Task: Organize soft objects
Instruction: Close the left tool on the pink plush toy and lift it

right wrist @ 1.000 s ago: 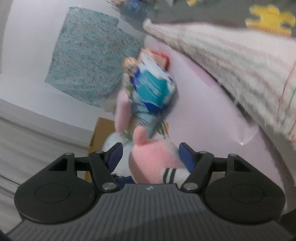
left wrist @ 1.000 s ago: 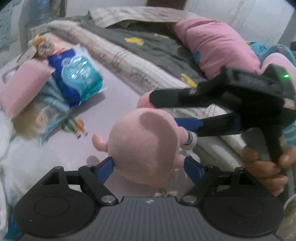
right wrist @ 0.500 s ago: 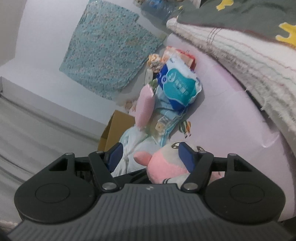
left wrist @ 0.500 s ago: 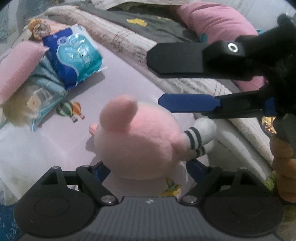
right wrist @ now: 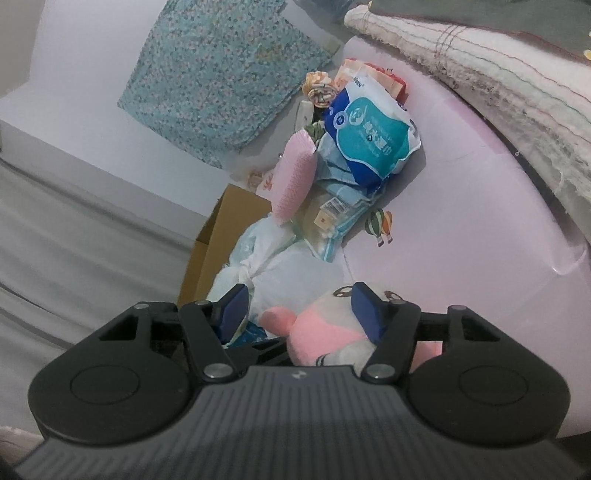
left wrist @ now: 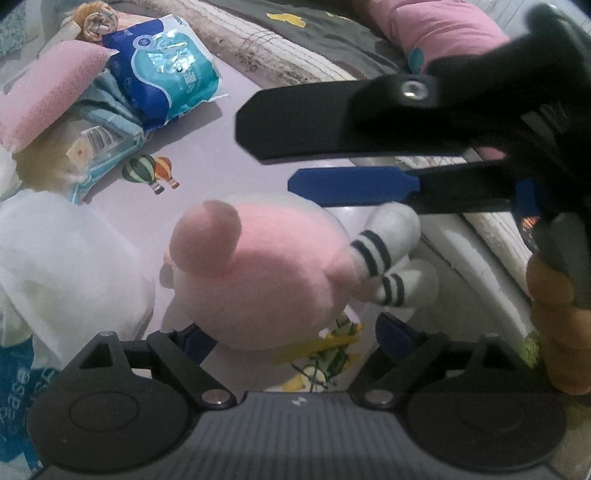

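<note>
Lilac bedsheet [left wrist: 280, 110], pink plush toy [left wrist: 266, 273] lying loose; left tongs [left wrist: 291, 334] widening around it, right tongs [left wrist: 269, 157] apart, narrowing

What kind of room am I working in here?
Most likely a bedroom: you are over a bed with a lilac balloon-print sheet, a cream knitted blanket and a pink pillow, with a pink plush toy lying on it.

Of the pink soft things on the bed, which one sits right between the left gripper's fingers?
The pink plush toy with striped white socks. The flat pink cushion lies far off in the pile, and the pink pillow sits up on the blankets.
</note>
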A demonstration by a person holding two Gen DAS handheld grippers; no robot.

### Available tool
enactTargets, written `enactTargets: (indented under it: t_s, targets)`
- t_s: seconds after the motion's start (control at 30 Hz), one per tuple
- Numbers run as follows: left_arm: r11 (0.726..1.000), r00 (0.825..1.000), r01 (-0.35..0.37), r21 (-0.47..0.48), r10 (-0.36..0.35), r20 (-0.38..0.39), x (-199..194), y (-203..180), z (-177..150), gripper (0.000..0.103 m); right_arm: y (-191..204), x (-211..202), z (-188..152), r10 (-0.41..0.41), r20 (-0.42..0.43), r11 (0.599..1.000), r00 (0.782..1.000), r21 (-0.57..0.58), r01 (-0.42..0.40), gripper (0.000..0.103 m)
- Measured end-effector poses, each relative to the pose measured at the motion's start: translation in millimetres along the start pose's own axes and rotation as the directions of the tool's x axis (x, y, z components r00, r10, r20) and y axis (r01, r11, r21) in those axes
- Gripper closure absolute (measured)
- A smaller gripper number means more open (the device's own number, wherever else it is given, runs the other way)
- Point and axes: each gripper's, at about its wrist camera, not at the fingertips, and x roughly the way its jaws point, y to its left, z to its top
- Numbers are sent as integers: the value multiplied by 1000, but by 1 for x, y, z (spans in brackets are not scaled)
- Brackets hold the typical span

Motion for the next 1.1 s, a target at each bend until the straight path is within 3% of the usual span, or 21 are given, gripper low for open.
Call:
enactTargets:
  t_s: [0.33,0.57,0.7,0.87,1.1]
  targets:
    - [1000,994,-17,5,16,107,-62,10,-31,9,12,5,-14,29,-32,1000,999,-11,-29,46]
    - [998,987,-15,-54,24,160,-91,22,-52,9,21,11,-34,81,-58,997,995,7,-81,45]
    - [997,985,2,-80,12,175,-95,27,-58,9,23,16,-44,113,-86,993,990,33,-111,42]
    - [996,982,-26,-85,41,185,-87,26,-58,10,26,15,-52,121,-75,992,990,47,-117,39]
    - [994,988,-43,-101,58,145,-66,27,-56,15,27,-18,-46,61,48,998,997,8,-62,32]
